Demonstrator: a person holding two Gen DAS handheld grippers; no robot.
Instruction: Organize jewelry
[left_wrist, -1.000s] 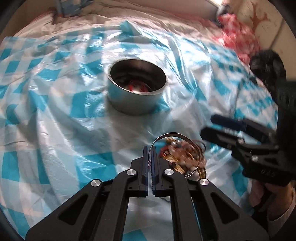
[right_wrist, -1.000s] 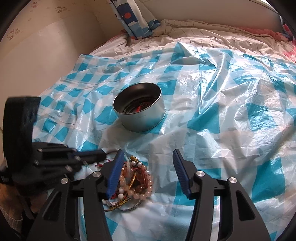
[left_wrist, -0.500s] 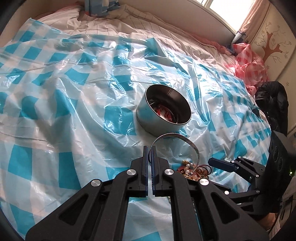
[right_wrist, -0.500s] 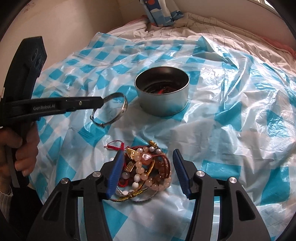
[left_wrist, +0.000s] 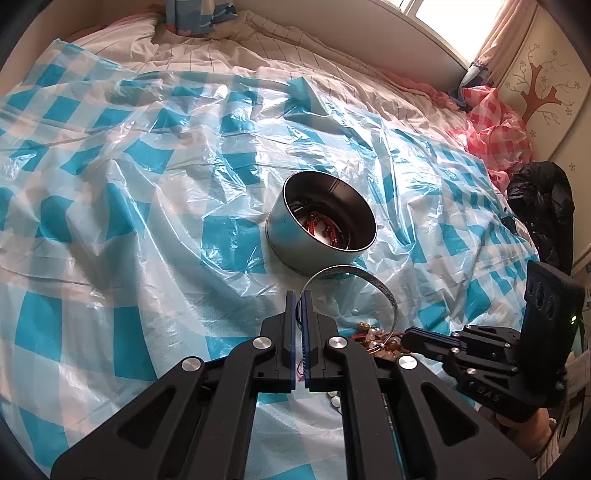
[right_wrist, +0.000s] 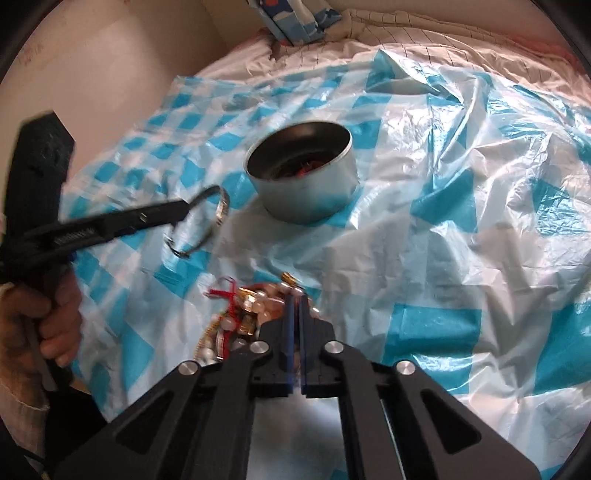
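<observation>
Now left gripper (left_wrist: 299, 295) w/ jaws clamped on silver bangle (left_wrist: 373, 282), held up just beside tin (left_wrist: 295, 236). Right gripper (right_wrist: 294, 299) jaws just snapped closed in bead pile (right_wrist: 243, 317) on bed.

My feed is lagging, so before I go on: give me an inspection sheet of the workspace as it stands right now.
Surface: crumpled blue-and-white checked plastic sheet spread over a bed.
Job's things: round metal tin, open, with red beaded pieces inside; silver bangle; tangled jewelry pile of beads, gold bits and red cord, lying on the sheet short of the tin.
Clutter: pink checked plastic at the bed's far edge.
Grippers: left hand-held gripper shut on the bangle, held clear of the sheet beside the tin; right hand-held gripper has just closed with its tips in the pile, what it pinches cannot be told.
Cables: nothing seen.
Surroundings: window, wall with tree decal, patterned pillow.
</observation>
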